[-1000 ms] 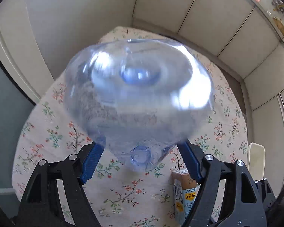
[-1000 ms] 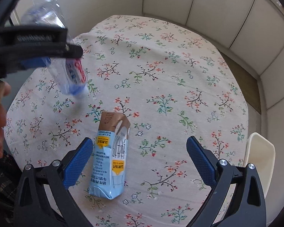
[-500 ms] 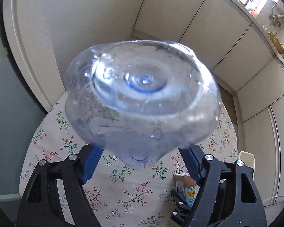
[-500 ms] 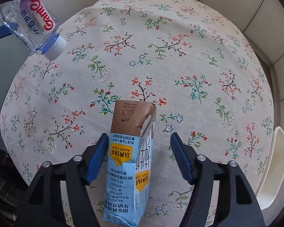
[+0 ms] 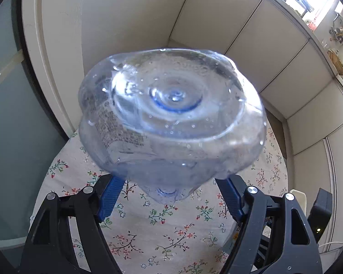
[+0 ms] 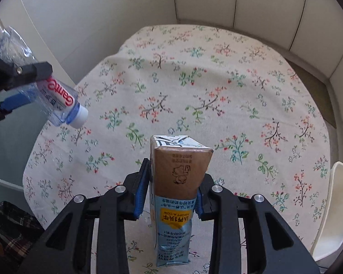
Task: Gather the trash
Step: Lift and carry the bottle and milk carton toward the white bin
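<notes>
One round table (image 6: 217, 80) under a floral cloth, the largest thing here; pale wall panels curve behind it from 10 to 2 o'clock. One cream chair (image 6: 331, 205) sits at the table's 4 o'clock edge.

Trash items counted: two. One clear plastic bottle (image 5: 171, 118), one blue and brown milk carton (image 6: 176, 182). Grippers: two, both black with blue pads.

Bottle: in the air, clear of the cloth, off the table's 9 o'clock side. The left gripper (image 5: 169, 194) has it clamped across the body, jaws fairly wide around it, pads pressing both flanks. Bottle is tipped cap-down; its white cap points toward the table at about 4 o'clock in the right wrist view. From the left wrist camera only its round base faces out, droplets clinging inside. Whether any liquid remains, cannot tell. Red lettering on the label.

Carton: between the jaws of the right gripper (image 6: 171, 194), which are pinched narrow on its two sides. The brown top end sticks out past the fingertips toward 12 o'clock. Whether it is lifted clear of the cloth, cannot tell. Contents unseen.

A plaid sleeve (image 6: 6, 223) shows at 8 o'clock.
</notes>
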Demonstrator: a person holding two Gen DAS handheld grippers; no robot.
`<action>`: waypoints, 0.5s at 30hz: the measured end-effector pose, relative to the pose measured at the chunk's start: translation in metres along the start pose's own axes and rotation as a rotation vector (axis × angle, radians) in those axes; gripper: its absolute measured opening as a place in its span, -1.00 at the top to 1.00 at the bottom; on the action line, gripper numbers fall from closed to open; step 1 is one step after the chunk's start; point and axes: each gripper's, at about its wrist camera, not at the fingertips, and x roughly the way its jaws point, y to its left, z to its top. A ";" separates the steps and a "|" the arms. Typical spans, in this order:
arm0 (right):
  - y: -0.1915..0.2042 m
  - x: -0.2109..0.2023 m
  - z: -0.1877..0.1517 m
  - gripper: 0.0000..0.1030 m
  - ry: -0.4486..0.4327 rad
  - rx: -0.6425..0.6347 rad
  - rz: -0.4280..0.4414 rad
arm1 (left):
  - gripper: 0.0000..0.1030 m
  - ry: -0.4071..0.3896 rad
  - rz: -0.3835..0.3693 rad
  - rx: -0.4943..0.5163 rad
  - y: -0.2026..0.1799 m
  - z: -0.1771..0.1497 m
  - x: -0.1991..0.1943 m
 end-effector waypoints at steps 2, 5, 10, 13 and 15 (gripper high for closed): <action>-0.002 -0.008 0.009 0.36 -0.041 0.011 0.000 | -0.42 -0.009 -0.004 0.003 -0.004 -0.004 -0.002; -0.001 -0.020 0.019 0.36 -0.100 0.033 0.000 | -0.42 -0.023 -0.007 0.013 -0.002 -0.007 -0.005; 0.004 -0.036 0.026 0.36 -0.194 0.043 -0.020 | -0.42 -0.045 -0.036 0.024 -0.004 -0.012 -0.010; -0.001 -0.048 0.029 0.36 -0.240 0.053 -0.039 | -0.42 -0.058 -0.056 0.029 -0.008 -0.014 -0.010; -0.004 -0.055 0.030 0.36 -0.264 0.059 -0.054 | -0.42 -0.068 -0.067 0.037 -0.013 -0.016 -0.012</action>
